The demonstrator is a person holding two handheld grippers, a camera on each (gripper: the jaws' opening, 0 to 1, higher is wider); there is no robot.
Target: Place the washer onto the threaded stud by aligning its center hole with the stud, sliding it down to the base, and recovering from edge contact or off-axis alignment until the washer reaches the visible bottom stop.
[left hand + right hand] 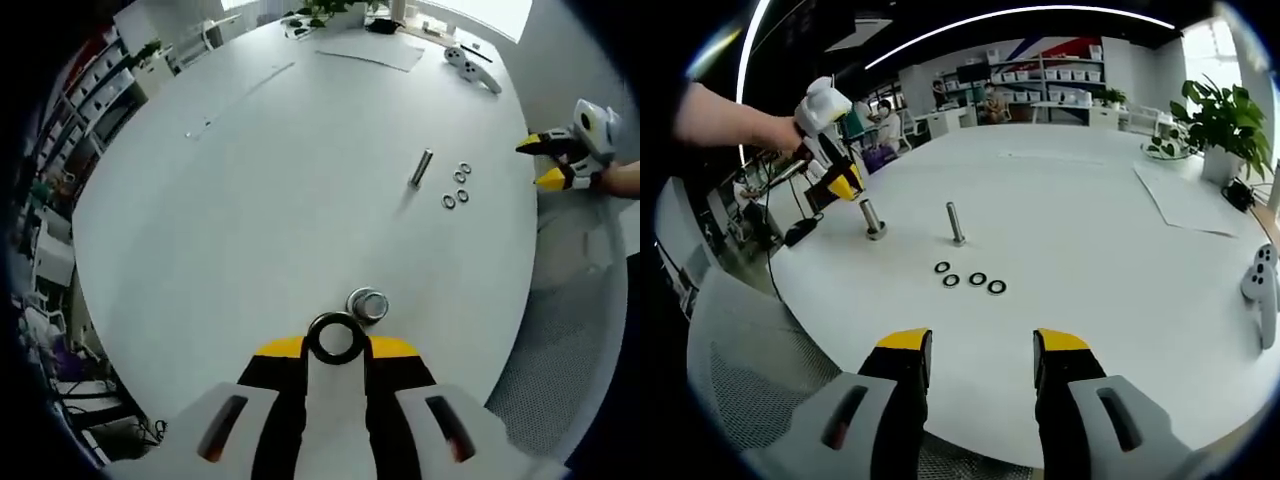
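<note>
The white worktop carries everything. Taking the nearer threaded stud as landmark: a second, bare stud stands upright a little beyond it, and four spare washers lie flat in a short row near that one's foot.

The left claw hangs directly above the landmark stud, its yellow tips closed on a washer held flat, hole facing down the stud's axis; in the left gripper view the stud's top sits just off the ring's opening, not inside it. The right claw waits well back from the stud with its jaws wide apart and nothing between them.

The step looks like final alignment. To do it well, nudge the washer sideways until the stud top shows through the hole, keep the ring level, then lower gently. If an edge catches the thread, lift slightly, recentre, and continue down to the base.
</note>
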